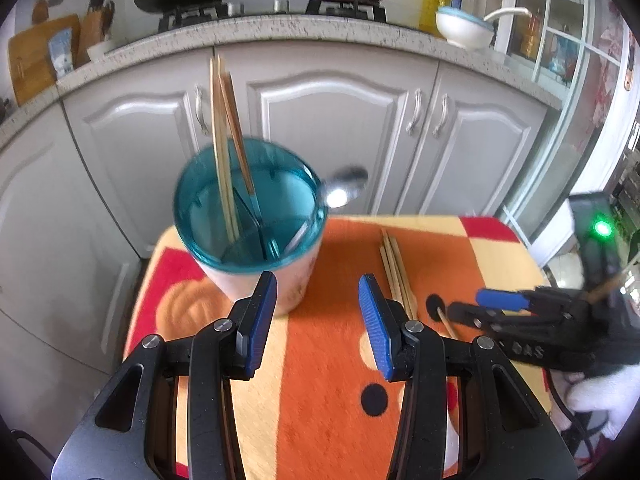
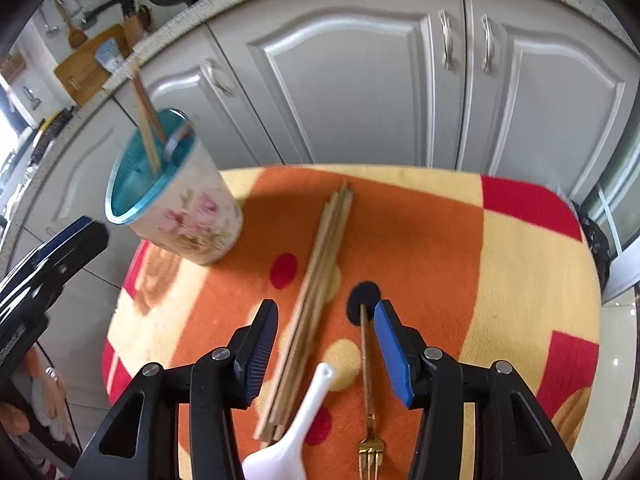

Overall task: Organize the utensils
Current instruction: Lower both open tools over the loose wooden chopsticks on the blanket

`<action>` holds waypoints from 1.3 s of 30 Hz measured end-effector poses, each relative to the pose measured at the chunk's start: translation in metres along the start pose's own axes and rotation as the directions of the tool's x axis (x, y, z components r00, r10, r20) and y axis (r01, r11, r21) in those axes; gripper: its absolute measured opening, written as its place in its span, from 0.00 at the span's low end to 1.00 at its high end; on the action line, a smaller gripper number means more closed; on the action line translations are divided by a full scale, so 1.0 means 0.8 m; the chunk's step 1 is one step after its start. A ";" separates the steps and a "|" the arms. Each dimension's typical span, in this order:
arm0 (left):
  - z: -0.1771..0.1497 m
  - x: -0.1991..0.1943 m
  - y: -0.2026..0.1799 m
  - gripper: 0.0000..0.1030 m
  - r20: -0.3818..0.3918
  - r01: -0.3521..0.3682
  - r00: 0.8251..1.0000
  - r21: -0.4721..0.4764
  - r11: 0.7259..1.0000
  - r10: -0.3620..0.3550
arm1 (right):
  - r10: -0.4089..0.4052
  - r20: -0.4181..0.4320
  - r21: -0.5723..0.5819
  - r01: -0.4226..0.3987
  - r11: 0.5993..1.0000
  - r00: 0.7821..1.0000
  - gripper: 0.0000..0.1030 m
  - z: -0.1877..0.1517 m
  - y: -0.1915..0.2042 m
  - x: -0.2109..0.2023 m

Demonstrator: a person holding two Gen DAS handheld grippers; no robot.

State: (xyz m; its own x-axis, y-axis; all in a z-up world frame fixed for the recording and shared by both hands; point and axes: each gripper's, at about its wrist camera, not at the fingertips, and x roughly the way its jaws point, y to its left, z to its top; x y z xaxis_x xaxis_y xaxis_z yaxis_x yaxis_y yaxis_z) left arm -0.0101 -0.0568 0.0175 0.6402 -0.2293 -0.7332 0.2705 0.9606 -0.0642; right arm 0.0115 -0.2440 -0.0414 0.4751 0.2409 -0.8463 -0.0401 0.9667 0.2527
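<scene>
both tongs spread, nothing pinched, over the orange-yellow-red fleece mat (image 2: 420, 220).
bundle of loose bamboo chopsticks (image 2: 316, 304) lies flat on the mat, long axis running away toward the cabinets, between the right gripper (image 2: 326, 350) fingers, untouched. teal-rimmed floral holder cup (image 1: 256, 236) ahead of the left gripper (image 1: 318, 322) holds upright chopsticks and a steel spoon. white ceramic spoon (image 2: 296, 432) and gold fork (image 2: 370, 420) are cut off at the frame's bottom edge.

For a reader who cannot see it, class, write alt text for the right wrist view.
The right gripper hangs open over a bundle of chopsticks on an orange patterned cloth, with a white spoon and gold fork beside them. A floral cup holding chopsticks stands at left, before grey cabinets.
</scene>
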 end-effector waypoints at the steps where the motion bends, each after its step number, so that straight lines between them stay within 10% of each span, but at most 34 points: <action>1: -0.003 0.003 -0.001 0.41 -0.010 0.001 1.000 0.001 1.000 -0.001 | 0.000 -0.011 0.006 0.000 1.000 1.000 0.47 0.000 -0.003 0.007; 18: -0.024 0.053 -0.025 0.41 -0.130 0.060 0.990 0.038 0.997 -0.055 | -0.163 -0.111 -0.110 0.151 0.982 0.980 0.37 0.008 -0.021 0.080; 39: 0.011 0.191 -0.089 0.27 -0.292 0.059 0.955 0.043 0.997 -0.044 | -0.056 -0.062 0.174 0.066 0.983 0.997 0.30 0.042 -0.137 0.053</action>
State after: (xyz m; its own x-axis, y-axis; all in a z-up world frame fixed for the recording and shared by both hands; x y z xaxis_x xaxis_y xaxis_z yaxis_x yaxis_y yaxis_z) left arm 0.0748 -0.1616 -0.0839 0.3894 -0.2151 -0.8956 0.3381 0.9379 -0.0783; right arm 0.0657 -0.3427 -0.0895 0.4215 0.1916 -0.8864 0.1446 0.9507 0.2743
